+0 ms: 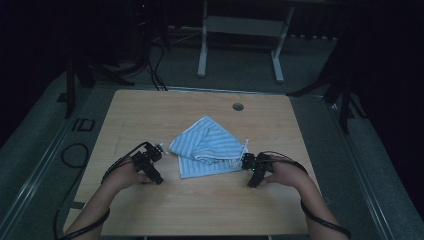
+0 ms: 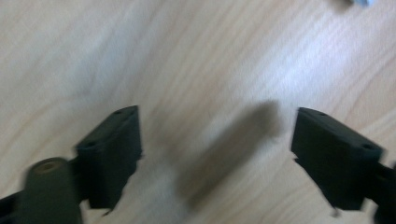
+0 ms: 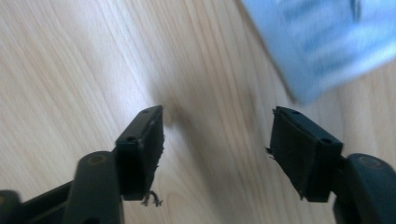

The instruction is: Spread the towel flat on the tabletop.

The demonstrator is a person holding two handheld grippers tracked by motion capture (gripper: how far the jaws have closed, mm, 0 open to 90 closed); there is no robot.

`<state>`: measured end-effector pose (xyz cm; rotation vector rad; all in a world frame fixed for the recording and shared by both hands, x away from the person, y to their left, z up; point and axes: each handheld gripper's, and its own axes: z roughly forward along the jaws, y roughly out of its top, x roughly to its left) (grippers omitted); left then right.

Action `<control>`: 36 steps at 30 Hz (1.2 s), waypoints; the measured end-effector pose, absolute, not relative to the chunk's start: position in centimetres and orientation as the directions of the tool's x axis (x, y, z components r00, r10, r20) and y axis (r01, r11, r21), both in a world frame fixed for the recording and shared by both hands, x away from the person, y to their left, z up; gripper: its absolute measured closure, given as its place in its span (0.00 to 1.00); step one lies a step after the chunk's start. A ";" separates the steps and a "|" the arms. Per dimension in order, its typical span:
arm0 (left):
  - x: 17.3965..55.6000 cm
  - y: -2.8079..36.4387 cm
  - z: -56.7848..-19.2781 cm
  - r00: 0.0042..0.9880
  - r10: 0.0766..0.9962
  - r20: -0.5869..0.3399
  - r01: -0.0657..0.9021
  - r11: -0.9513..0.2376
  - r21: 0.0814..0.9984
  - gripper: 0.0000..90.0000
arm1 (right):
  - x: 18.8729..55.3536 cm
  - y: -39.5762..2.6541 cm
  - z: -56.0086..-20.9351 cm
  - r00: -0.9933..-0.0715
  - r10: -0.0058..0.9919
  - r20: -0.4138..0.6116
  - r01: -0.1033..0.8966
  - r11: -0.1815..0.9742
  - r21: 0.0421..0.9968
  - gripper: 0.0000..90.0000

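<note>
A light blue striped cloth [image 1: 207,146] lies loosely folded near the middle of the wooden table [image 1: 150,107]. My left gripper [image 1: 156,151] sits just left of the cloth, held by a hand. Its jaws stand apart over bare wood in the left gripper view [image 2: 217,140], with nothing between them. My right gripper [image 1: 246,161] rests at the cloth's right corner. In the right gripper view its jaws [image 3: 217,140] are apart over bare wood, and a blurred corner of the cloth [image 3: 322,42] lies beyond them at the upper right.
A round cable hole [image 1: 238,106] is in the table's far part. Black cables [image 1: 75,155] trail off the left side. A white table frame [image 1: 240,30] stands on the floor behind, and dark stands flank the table.
</note>
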<state>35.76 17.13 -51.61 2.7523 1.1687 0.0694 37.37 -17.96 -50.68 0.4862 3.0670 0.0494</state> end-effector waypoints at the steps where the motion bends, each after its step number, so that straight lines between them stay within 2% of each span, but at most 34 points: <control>1: 36.0 17.0 -51.6 0.697 0.717 -0.009 0.709 -0.686 0.163 0.23 | 37.4 -17.6 -50.6 -0.953 0.299 -0.036 0.298 0.954 0.038 0.42; 11: 38.8 15.7 -50.7 0.685 0.728 0.027 0.709 -0.674 0.207 0.27 | 38.7 -14.2 -50.0 -0.963 0.257 -0.080 0.251 0.964 0.086 0.49; 19: 41.4 14.0 -50.5 0.661 0.750 0.027 0.722 -0.646 0.248 0.30 | 40.3 -10.1 -49.5 -0.963 0.235 -0.131 0.213 0.963 0.164 0.54; 25: 42.5 13.6 -50.9 0.651 0.759 0.007 0.732 -0.630 0.261 0.41 | 40.9 -8.5 -49.6 -0.960 0.227 -0.166 0.195 0.962 0.190 0.58; 26: 42.9 13.4 -51.0 0.649 0.761 -0.006 0.733 -0.623 0.271 0.46 | 41.2 -8.0 -49.7 -0.959 0.228 -0.170 0.193 0.960 0.202 0.60; 30: 43.3 12.9 -51.2 0.655 0.755 -0.044 0.731 -0.617 0.293 0.55 | 41.9 -7.5 -50.3 -0.957 0.231 -0.174 0.198 0.962 0.188 0.65; 33: 43.5 12.4 -51.6 0.666 0.744 -0.049 0.723 -0.628 0.288 0.66 | 42.2 -7.4 -50.9 -0.959 0.232 -0.163 0.204 0.964 0.172 0.76; 36: 43.4 12.2 -51.7 0.663 0.748 -0.045 0.720 -0.620 0.311 0.81 | 42.2 -7.7 -51.1 -0.962 0.227 -0.152 0.201 0.965 0.170 0.93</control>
